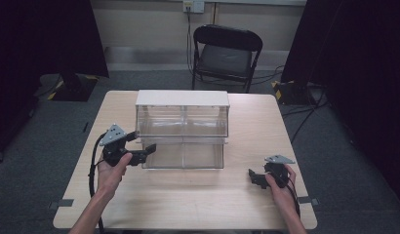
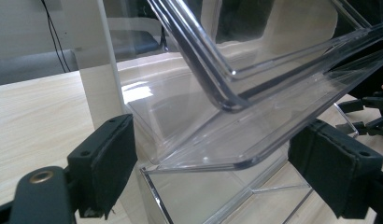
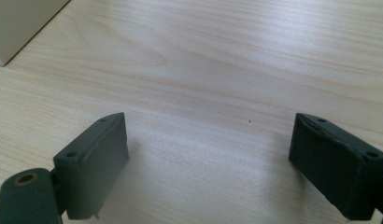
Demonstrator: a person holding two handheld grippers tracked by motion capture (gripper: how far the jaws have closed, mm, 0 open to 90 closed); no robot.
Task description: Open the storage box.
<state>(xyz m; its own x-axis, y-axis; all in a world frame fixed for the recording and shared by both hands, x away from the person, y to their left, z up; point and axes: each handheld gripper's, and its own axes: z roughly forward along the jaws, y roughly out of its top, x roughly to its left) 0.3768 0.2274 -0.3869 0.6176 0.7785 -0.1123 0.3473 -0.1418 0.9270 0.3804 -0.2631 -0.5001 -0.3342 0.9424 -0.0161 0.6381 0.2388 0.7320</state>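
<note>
L claw (image 2: 210,172) spread wide round clear bin (image 2: 255,93) corner; R claw (image 3: 208,163) spread, empty.

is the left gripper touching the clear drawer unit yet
Apart. In the left gripper view the left gripper stands wide open, and the clear drawer lip lies between the jaws with gaps to both.
</note>
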